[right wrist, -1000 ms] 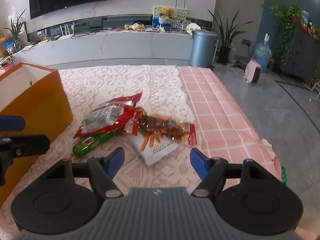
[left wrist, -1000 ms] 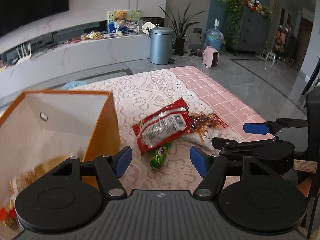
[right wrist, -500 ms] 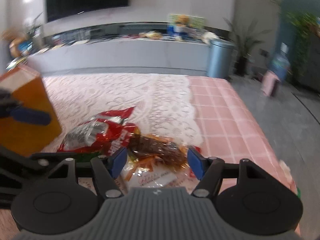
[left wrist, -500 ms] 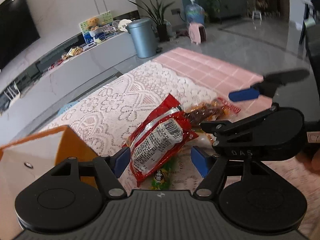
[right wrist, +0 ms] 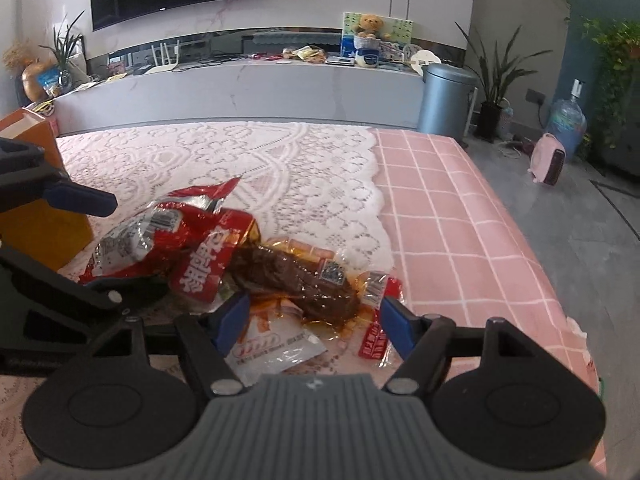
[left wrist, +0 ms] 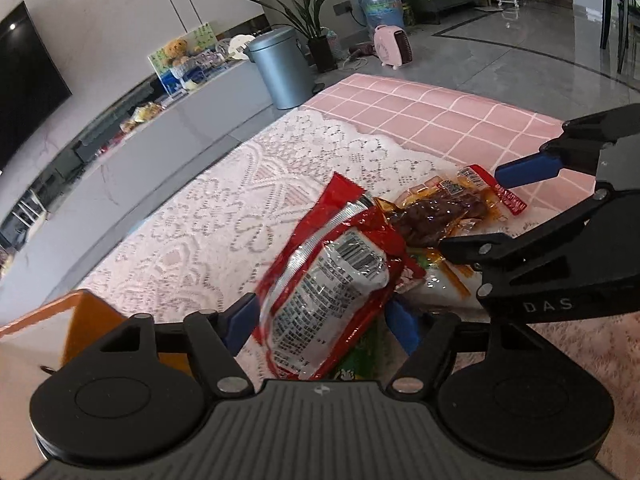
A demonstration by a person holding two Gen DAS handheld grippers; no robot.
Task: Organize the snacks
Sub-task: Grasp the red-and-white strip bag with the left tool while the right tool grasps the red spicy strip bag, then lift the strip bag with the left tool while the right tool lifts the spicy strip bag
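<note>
Now L gripper (left wrist: 322, 322) fingers spread round red snack pack (left wrist: 332, 292), R gripper (right wrist: 314, 316) spread over brown pack (right wrist: 296, 280).

Between the left claw's (left wrist: 322, 320) blue fingers (left wrist: 240, 322) lies a red and silver packet (left wrist: 332, 284). A clear pouch (right wrist: 298, 280), brown inside, sits before the right claw (right wrist: 314, 322). Under it is perhaps a white, orange-printed bag (right wrist: 272, 350). Pink checked cloth (right wrist: 452, 216), white lace (right wrist: 248, 156), orange box (right wrist: 36, 216).

Snack count — four packets, one box

One red packet (left wrist: 328, 280), one clear packet of brown meat (right wrist: 296, 280), one white sachet (right wrist: 276, 350) at 6 o'clock, one green packet (left wrist: 360, 356) — plus one orange box (right wrist: 36, 200) at 9 o'clock.
</note>
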